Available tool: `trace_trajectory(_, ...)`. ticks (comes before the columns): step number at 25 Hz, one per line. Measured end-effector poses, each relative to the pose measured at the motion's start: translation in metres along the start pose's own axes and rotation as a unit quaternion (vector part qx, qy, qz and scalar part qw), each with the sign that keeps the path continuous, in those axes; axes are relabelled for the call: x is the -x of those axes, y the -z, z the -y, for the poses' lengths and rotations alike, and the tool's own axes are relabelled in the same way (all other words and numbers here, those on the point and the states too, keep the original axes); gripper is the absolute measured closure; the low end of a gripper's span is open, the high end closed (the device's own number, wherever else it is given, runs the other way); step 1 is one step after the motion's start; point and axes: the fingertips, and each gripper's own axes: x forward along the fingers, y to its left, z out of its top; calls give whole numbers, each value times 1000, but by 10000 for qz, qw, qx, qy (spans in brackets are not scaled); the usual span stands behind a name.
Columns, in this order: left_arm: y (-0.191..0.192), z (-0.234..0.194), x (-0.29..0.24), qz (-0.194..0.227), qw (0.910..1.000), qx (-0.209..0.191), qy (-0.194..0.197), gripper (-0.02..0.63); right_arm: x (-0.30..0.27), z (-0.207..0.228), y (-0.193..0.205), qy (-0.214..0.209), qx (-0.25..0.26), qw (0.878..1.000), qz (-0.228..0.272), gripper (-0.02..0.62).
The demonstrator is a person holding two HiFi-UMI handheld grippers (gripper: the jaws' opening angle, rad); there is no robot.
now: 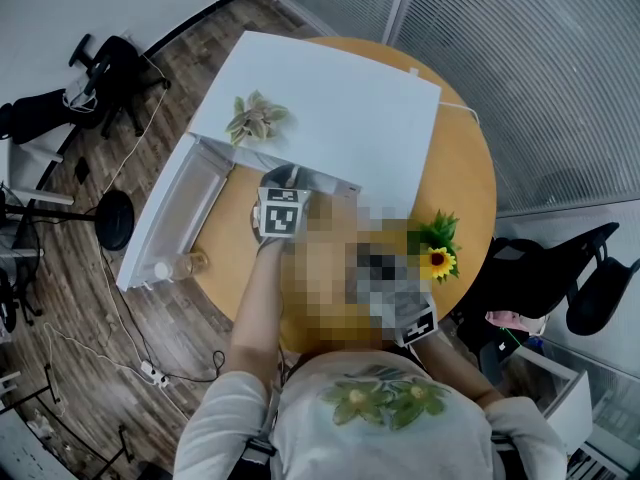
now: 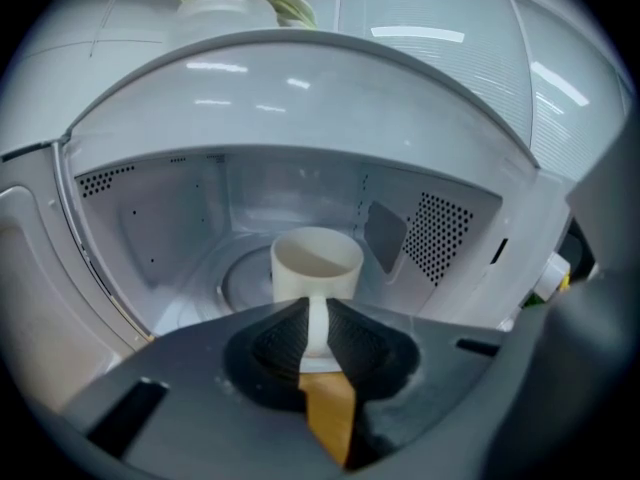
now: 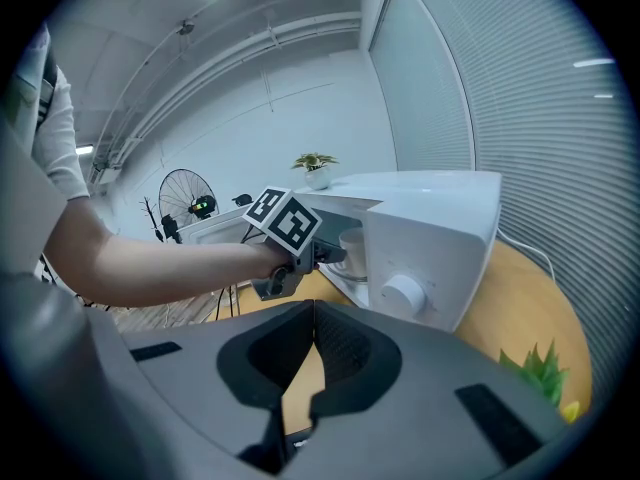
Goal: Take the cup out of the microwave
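Observation:
A white cup [image 2: 315,263] stands on the turntable inside the open white microwave [image 2: 150,228]. In the left gripper view its handle points toward me. My left gripper [image 2: 316,313] is shut on that handle, with both dark pads pressed against its sides. From the head view the left gripper [image 1: 287,183] reaches into the microwave [image 1: 340,118] mouth. The right gripper view shows the cup [image 3: 352,243] in the cavity with the left gripper [image 3: 328,254] at it. My right gripper [image 3: 312,310] hangs back over the table, shut and empty.
The microwave door [image 1: 170,218] stands swung open to the left. A small potted plant [image 1: 255,118] sits on the microwave. A sunflower pot [image 1: 437,253] stands at the right of the round wooden table [image 1: 470,188], and a glass jar [image 1: 187,264] near the door. Chairs surround the table.

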Motion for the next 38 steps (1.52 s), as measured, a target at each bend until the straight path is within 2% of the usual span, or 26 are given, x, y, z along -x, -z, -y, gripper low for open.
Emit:
trace_trajectory(17, 1, 1, 9, 169, 9998, -56, -78, 552, 4, -1, -2, 45, 19, 10000, 77, 578)
trace_trajectory(38, 0, 1, 56, 470, 9985, -117, -263, 552, 30, -18, 0, 116, 118, 9995, 276, 578)
